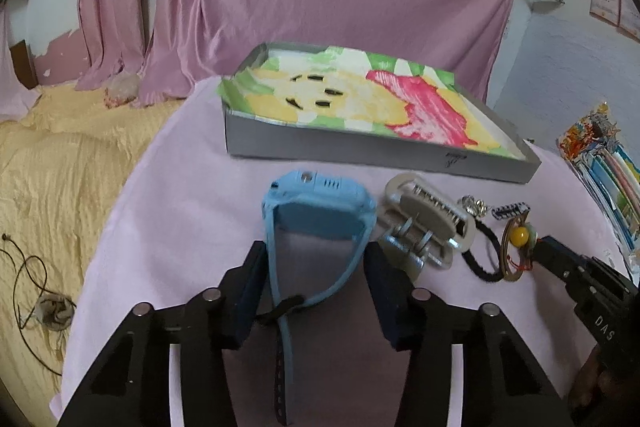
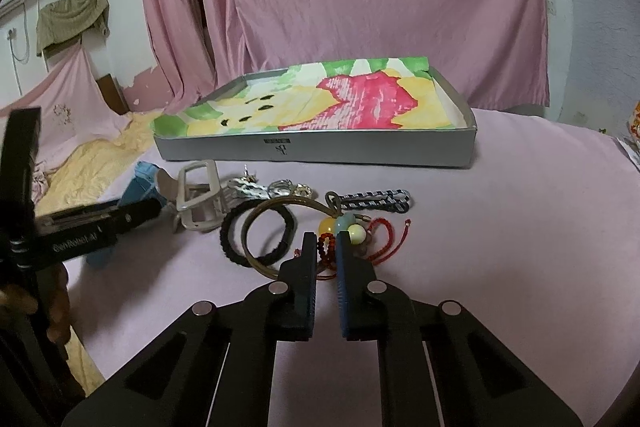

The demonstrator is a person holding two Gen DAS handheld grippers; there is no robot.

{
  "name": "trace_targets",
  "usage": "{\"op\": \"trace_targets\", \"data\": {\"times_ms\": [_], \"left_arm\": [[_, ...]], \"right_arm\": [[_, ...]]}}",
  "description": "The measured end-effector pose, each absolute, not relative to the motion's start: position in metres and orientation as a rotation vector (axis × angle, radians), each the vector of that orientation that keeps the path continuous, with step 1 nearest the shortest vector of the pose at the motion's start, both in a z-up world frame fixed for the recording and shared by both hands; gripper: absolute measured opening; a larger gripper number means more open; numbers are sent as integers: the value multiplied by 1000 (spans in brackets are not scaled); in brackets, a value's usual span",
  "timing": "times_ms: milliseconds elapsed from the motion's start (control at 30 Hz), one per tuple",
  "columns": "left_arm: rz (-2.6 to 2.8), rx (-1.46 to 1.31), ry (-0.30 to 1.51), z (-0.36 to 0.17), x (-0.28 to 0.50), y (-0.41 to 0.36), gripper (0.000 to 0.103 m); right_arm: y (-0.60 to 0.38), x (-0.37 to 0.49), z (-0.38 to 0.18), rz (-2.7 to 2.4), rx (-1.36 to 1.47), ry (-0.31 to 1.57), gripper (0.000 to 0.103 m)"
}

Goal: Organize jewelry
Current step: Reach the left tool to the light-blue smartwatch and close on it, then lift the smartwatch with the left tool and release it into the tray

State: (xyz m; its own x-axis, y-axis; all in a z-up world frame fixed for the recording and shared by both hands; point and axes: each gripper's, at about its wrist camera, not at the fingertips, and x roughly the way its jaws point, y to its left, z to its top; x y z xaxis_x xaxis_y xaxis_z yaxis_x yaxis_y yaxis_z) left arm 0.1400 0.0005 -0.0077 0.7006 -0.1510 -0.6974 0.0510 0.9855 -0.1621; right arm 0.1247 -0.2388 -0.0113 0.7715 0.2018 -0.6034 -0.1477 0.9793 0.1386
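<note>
A light blue watch (image 1: 320, 203) lies on the pink cloth, its strap loop running back between the fingers of my left gripper (image 1: 316, 259), which stands open around it. Right of it sit a beige hair claw (image 1: 424, 223), a black hair tie (image 2: 232, 235), a gold bangle (image 2: 256, 227), silver rings (image 2: 280, 187) and a blue-white braided cord (image 2: 380, 201). My right gripper (image 2: 326, 243) is nearly closed, with a red bead bracelet (image 2: 325, 247) pinched between its pads, just below the yellow and green beads (image 2: 340, 225). The grey tray (image 2: 320, 151) lined with flower-painted paper stands behind.
The pink cloth (image 2: 520, 227) ends at the left, where a yellow bedspread (image 1: 60, 167) with a black cord (image 1: 28, 279) lies lower. A colourful packet (image 1: 600, 163) sits at the right edge. Pink curtains hang behind the tray. A hand (image 2: 56, 307) holds the left gripper.
</note>
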Motion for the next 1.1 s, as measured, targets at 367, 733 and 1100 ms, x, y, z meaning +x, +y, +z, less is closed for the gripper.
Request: {"op": "trace_targets", "data": {"times_ms": [367, 733, 1100], "left_arm": [[-93, -127, 780, -4, 128, -2, 15], [-91, -167, 691, 17, 110, 2, 13], [-111, -166, 597, 56, 145, -6, 13]], "right_arm": [[-242, 117, -8, 205, 109, 621, 6], [-252, 108, 16, 228, 125, 536, 6], [-247, 135, 61, 320, 97, 439, 6]]}}
